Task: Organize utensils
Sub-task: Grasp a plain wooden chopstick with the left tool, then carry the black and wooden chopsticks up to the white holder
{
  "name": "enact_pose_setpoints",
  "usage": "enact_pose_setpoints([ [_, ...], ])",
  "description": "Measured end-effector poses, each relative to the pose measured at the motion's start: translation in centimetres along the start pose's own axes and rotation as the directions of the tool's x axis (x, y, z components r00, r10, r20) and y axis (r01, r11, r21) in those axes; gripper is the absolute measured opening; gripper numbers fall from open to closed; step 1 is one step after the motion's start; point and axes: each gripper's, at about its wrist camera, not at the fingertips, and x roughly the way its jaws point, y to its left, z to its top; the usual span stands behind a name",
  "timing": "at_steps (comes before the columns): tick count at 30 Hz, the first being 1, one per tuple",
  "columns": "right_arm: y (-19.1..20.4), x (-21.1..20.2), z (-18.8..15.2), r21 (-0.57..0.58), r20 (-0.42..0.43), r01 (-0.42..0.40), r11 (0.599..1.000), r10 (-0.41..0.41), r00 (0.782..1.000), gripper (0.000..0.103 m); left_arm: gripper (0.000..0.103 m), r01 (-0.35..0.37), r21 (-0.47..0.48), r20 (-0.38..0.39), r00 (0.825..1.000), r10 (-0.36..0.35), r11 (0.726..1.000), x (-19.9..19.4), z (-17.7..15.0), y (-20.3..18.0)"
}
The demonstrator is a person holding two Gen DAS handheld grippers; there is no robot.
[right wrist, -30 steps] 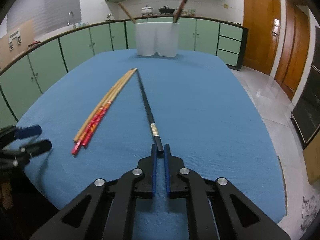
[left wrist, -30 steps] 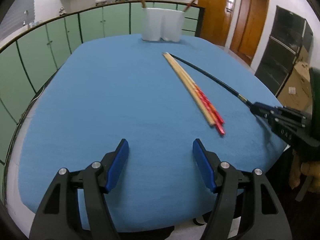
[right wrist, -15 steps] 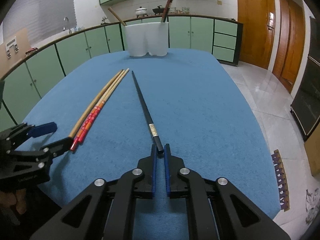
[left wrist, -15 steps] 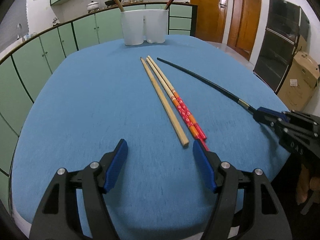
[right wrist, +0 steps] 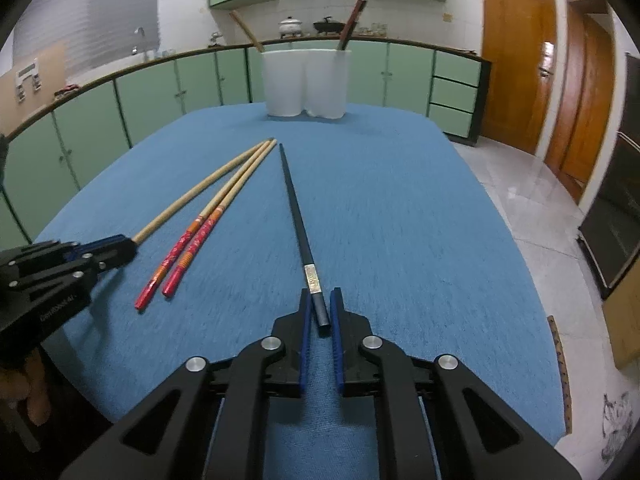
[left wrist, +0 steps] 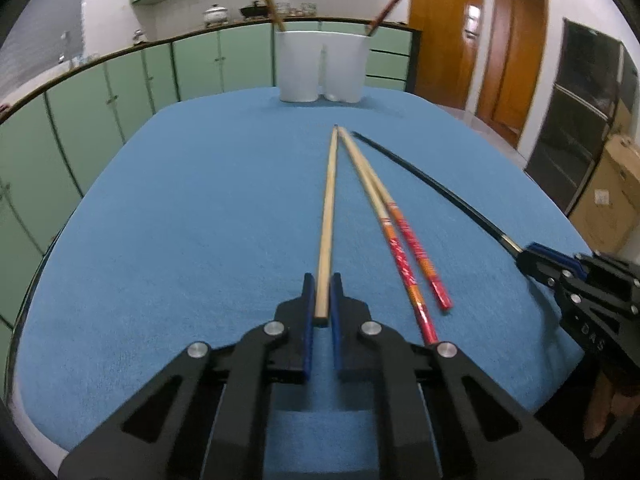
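On the blue table lie a plain wooden chopstick (left wrist: 327, 216), two red-ended chopsticks (left wrist: 400, 236) and a black chopstick (right wrist: 298, 224). My left gripper (left wrist: 321, 304) is shut on the near end of the plain wooden chopstick. My right gripper (right wrist: 319, 312) is shut on the near end of the black chopstick; it also shows in the left wrist view (left wrist: 536, 258). A white two-compartment holder (left wrist: 322, 66) stands at the far edge of the table with a wooden utensil handle sticking out of each side.
The blue table top (right wrist: 400, 216) drops off on all sides. Green cabinets (left wrist: 120, 92) run behind and to the left. Wooden doors (right wrist: 516, 52) and a tiled floor lie to the right. A cardboard box (left wrist: 612, 196) stands near the table's right side.
My left gripper swung right to the plain wooden chopstick and closed on its near end. My right gripper stayed shut on the black chopstick.
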Motion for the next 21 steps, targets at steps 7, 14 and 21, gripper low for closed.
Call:
enact_pose_setpoints([
  [7,0.7,-0.6,-0.5,0.025,-0.002,0.037,0.999,-0.036,0.999,0.009,0.007,-0.078,-0.082,-0.008,0.997,0.078,0.994,-0.9,-0.7,1.4],
  [14,1.9,-1.2,-1.3,-0.045,0.013,0.013,0.999,-0.012,1.000,0.011,0.032,-0.052,-0.055,-0.005,0.999,0.052,0.997,-1.1,-0.8,2.0],
  [21,1.7,-1.6,-0.8,-0.032,0.019,0.012,0.999,-0.011,1.000,0.007,0.006,-0.032,-0.065,0.005,0.999,0.033,0.997,-1.0,-0.3,2.3],
])
